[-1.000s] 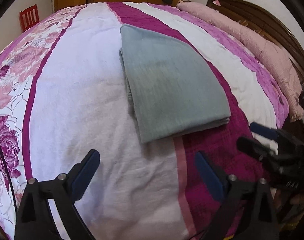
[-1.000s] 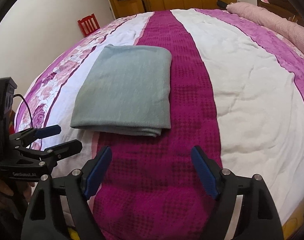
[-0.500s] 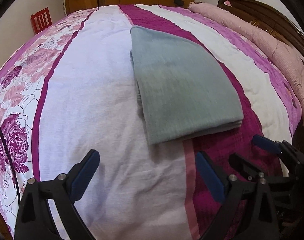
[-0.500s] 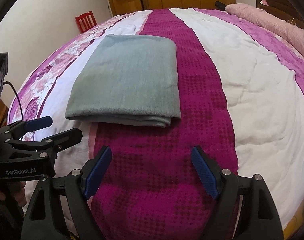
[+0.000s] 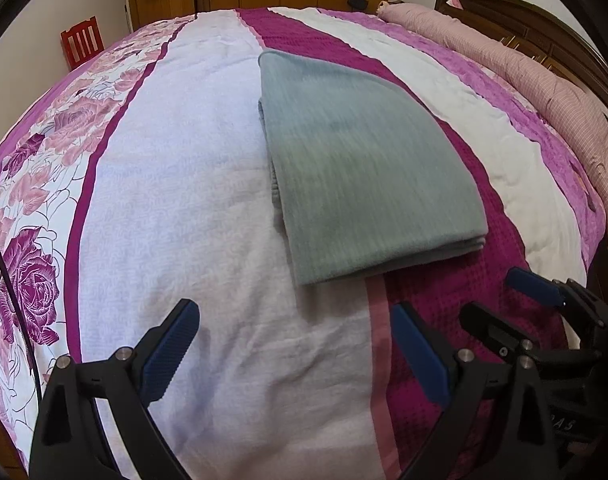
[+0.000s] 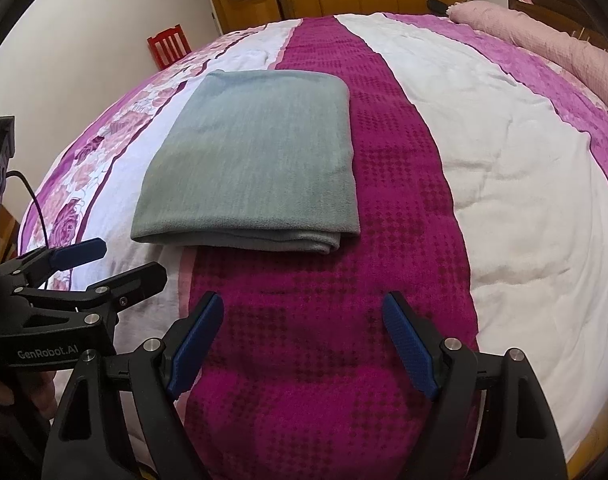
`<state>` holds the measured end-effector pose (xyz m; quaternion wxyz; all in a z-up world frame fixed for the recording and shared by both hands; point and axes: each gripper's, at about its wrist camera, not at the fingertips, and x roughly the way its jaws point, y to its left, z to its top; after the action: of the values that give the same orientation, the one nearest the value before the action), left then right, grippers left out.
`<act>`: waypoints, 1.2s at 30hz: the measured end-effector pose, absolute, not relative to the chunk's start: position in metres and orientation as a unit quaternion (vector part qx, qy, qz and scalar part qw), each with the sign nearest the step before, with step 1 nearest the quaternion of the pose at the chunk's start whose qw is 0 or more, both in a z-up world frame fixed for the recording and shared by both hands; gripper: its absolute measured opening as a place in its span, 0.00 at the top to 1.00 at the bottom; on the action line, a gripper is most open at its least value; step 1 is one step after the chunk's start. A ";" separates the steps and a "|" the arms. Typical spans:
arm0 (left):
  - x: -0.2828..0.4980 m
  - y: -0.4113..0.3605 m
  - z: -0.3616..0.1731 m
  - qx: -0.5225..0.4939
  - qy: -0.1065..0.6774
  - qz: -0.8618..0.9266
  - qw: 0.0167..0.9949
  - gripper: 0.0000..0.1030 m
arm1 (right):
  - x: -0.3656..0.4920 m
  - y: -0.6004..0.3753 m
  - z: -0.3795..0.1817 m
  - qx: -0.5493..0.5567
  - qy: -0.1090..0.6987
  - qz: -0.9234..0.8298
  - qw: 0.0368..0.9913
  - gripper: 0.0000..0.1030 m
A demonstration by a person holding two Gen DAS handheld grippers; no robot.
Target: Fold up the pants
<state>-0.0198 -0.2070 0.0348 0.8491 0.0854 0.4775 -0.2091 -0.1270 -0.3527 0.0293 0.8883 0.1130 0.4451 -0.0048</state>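
Pants (image 6: 248, 160): grey, folded into neat rectangle, lying flat on bed (image 6: 523, 200). Left gripper (image 5: 296, 344) and right gripper (image 6: 304, 340): fingers apart, empty, drawn nearer than a moment ago. Folding apparently complete.

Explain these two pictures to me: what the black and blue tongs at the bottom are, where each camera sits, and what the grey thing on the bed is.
There is no robot here. A person holds a hand-held claw in each hand, and each claw carries a wide-angle camera looking forward along its two fingers. One picture comes from the left claw, the other from the right claw; each also shows the other claw at its edge. Both are open and hold nothing. On the striped bedspread lie grey pants, folded into a neat rectangle. A pink quilt lies rolled along the headboard side.
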 end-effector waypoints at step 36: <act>-0.022 -0.209 0.033 0.087 0.482 -0.211 0.846 0.06 | -0.127 -0.355 0.029 0.120 0.445 -0.008 0.887 0.19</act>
<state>-0.0222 -0.2088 0.0325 0.8459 0.0869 0.4821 -0.2112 -0.1273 -0.3546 0.0293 0.8872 0.1199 0.4454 -0.0084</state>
